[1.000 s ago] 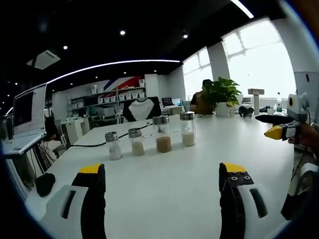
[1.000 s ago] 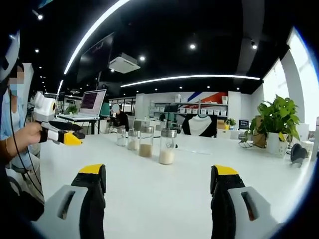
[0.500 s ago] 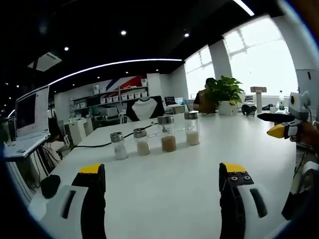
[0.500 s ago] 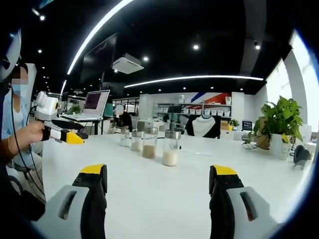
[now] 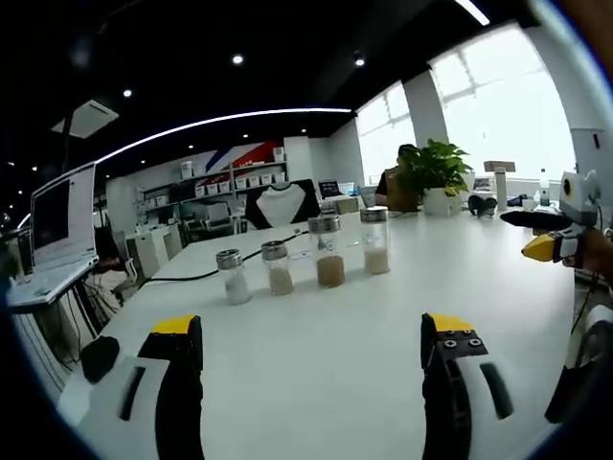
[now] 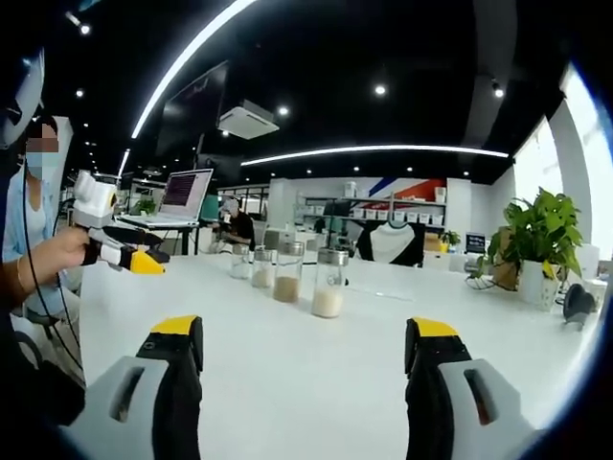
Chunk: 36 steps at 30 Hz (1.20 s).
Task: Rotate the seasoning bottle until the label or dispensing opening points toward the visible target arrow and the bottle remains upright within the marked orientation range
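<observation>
White bench (image 5: 326,355) fills the left gripper view, where the left gripper (image 5: 311,355) has its fingers spread and empty low in frame, four seasoning bottles (image 5: 302,264) standing upright in a row at centre, well apart from it. In the right gripper view, the right gripper (image 6: 305,356) is likewise spread and empty, the bottles (image 6: 287,276) left of centre; no target arrow is visible, so I judge a level approach and gentle squeeze best.
</observation>
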### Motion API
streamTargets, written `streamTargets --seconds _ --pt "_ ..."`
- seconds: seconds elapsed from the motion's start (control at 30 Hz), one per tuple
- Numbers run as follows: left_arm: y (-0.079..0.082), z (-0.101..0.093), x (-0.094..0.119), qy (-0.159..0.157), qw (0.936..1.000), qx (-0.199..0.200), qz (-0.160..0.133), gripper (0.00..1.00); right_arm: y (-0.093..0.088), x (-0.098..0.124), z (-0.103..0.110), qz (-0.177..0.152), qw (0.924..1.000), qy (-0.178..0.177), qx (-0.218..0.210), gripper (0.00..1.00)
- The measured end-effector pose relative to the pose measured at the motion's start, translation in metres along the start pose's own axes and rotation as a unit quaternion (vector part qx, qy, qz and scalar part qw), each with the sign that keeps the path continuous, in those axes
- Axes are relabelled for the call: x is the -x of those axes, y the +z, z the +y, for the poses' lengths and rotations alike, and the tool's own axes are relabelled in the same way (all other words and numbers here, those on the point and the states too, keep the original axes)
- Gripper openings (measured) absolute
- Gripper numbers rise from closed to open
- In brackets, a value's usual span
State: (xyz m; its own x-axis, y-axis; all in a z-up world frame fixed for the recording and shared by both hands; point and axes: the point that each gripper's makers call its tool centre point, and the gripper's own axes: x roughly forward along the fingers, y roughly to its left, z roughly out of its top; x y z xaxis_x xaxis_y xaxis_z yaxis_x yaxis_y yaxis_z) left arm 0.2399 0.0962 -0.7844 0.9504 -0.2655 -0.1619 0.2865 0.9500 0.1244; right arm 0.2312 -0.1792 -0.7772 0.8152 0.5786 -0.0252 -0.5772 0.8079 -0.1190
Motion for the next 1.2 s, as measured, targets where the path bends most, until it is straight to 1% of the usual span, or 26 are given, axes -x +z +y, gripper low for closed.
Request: streamTargets --seconds 0.33,0.47,0.57,0.77,0.87,0.93,1.03,1.1,1.2 --pt "0.001 0.009 -0.002 0.008 0.9999 -0.007 0.005 0.99 -0.004 0.002 0.001 0.004 1.0 0.004 -0.004 0.89" --pt "0.008 0.015 -0.003 0.013 0.9998 -0.016 0.001 0.98 -0.004 0.001 0.003 0.004 1.0 0.006 -0.006 0.88" --pt "0.01 0.019 -0.006 0.016 0.9996 -0.025 0.003 0.98 -0.005 0.0 0.004 0.006 0.9999 0.009 -0.007 0.88" --pt "0.017 0.026 -0.011 0.01 0.9994 -0.033 -0.002 0.97 -0.005 0.001 0.004 0.008 0.9999 0.01 -0.005 0.87" --pt "0.02 0.03 -0.012 0.013 0.9991 -0.04 -0.002 0.97 -0.005 0.002 0.003 0.007 0.9999 0.008 -0.006 0.87" --pt "0.026 0.034 -0.016 0.013 0.9982 -0.059 -0.001 0.97 -0.006 0.002 0.003 0.008 0.9999 0.008 -0.006 0.87" --pt "0.03 0.038 -0.022 0.014 0.9977 -0.066 -0.009 0.96 -0.006 0.001 0.003 0.009 0.9999 0.008 -0.007 0.86" --pt "0.027 0.043 -0.027 0.017 0.998 -0.061 -0.002 0.95 -0.006 0.001 0.004 0.009 0.9999 0.01 -0.006 0.86" --pt "0.026 0.048 -0.033 0.018 0.9982 -0.057 -0.001 0.95 -0.005 -0.001 0.004 0.009 0.9999 0.012 -0.004 0.86"
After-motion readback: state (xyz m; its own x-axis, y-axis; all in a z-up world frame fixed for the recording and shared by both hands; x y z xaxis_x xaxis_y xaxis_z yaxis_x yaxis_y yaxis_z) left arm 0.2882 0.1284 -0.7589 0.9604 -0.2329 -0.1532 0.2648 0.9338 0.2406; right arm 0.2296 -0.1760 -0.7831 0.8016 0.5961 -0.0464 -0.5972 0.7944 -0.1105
